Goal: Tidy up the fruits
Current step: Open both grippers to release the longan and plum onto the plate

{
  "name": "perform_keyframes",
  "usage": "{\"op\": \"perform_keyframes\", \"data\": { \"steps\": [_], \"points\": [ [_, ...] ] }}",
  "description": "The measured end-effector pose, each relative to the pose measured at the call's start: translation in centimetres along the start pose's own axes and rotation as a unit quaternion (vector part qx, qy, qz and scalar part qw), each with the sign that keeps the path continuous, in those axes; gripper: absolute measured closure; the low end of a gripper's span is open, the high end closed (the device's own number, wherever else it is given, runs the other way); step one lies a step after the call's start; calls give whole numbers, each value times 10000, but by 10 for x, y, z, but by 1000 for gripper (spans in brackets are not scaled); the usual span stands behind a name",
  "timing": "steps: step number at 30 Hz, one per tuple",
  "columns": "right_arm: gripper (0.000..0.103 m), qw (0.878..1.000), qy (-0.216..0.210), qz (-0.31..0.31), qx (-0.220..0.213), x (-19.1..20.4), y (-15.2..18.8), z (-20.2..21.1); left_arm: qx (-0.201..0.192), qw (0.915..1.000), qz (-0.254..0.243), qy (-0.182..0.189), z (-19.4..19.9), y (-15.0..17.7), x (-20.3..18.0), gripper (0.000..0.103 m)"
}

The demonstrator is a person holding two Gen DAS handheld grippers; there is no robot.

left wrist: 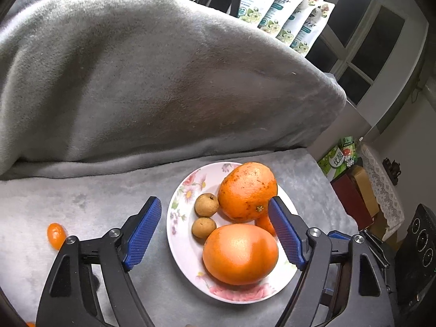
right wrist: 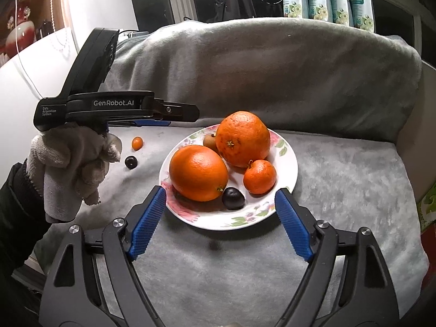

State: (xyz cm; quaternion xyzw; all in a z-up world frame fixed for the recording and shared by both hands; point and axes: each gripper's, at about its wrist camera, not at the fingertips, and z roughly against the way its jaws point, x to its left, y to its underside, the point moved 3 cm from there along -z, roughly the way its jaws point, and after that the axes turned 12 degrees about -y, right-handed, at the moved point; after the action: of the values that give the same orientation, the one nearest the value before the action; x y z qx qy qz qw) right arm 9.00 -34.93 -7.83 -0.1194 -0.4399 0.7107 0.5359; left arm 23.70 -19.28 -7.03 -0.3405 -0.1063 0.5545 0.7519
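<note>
1. My left claw (left wrist: 215,234) and right claw (right wrist: 220,220) are both spread, pinching nothing.
2. Oranges (right wrist: 199,173) sit on the plate (right wrist: 288,160); a kumquat (right wrist: 137,143), perhaps, lies at ten o'clock of it.

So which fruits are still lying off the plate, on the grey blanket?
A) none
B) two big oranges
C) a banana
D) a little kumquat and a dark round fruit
D: the right wrist view shows a kumquat and a dark round fruit on the grey blanket, left of the plate.
</note>
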Motion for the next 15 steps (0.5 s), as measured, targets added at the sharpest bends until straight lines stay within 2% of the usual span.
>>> {"op": "perform_keyframes", "data": {
  "steps": [15],
  "points": [
    [18,10000,52,-19,-81,13,-3,12,-392,9988,-54,-304,37,2,0,22]
  ]
}}
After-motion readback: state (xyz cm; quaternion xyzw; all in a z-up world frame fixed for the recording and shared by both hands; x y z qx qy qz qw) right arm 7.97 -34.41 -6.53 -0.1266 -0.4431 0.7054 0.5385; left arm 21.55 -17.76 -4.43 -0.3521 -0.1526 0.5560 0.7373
